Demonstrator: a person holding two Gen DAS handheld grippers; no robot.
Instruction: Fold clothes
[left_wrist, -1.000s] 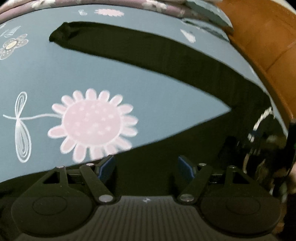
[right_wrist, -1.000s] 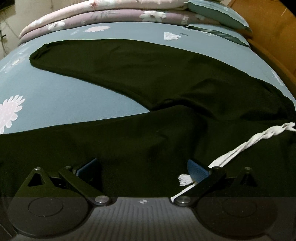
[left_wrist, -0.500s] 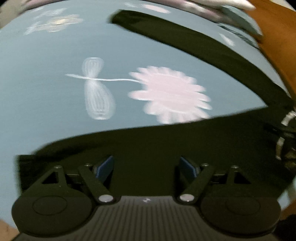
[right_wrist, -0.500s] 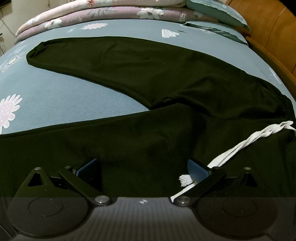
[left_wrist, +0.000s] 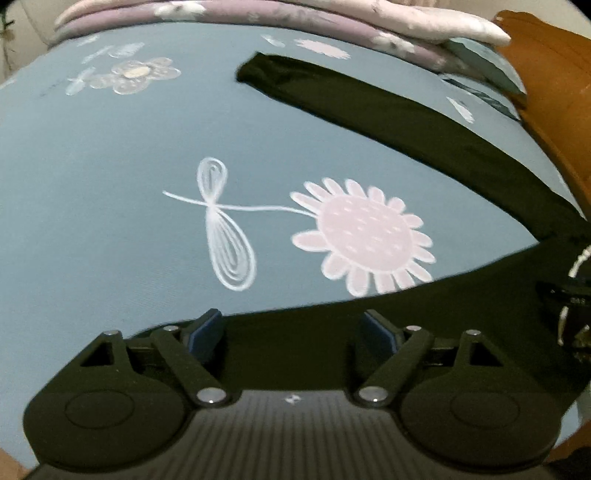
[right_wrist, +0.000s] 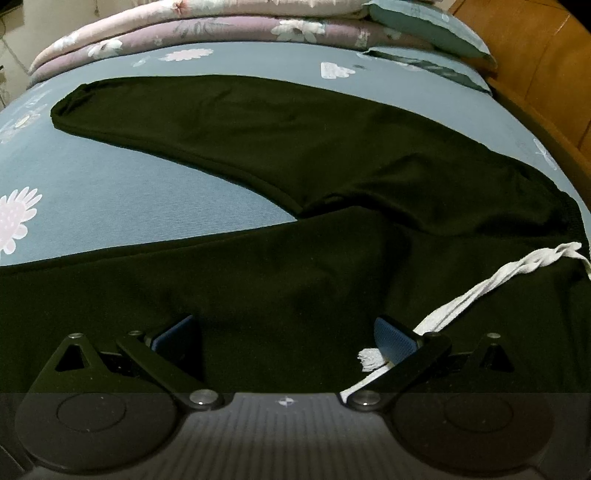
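Observation:
A pair of black trousers (right_wrist: 295, 155) lies spread on a blue flowered bed sheet (right_wrist: 110, 195), legs splayed in a V. The near leg (left_wrist: 332, 325) runs under my left gripper (left_wrist: 293, 332), which is open and low over its hem end. The far leg (left_wrist: 369, 107) stretches to the back. My right gripper (right_wrist: 284, 339) is open over the near leg close to the waist. A white drawstring (right_wrist: 480, 284) trails from the waistband past the right fingertip (right_wrist: 391, 336).
Folded quilts (right_wrist: 221, 22) and a pillow (right_wrist: 424, 22) are stacked at the head of the bed. A wooden bed frame (right_wrist: 546, 74) runs along the right side. The other gripper shows dimly at the right edge of the left wrist view (left_wrist: 572, 314).
My left gripper has moved left along the near trouser leg toward its hem, so more bare sheet is in view. My right gripper has stayed almost still, open.

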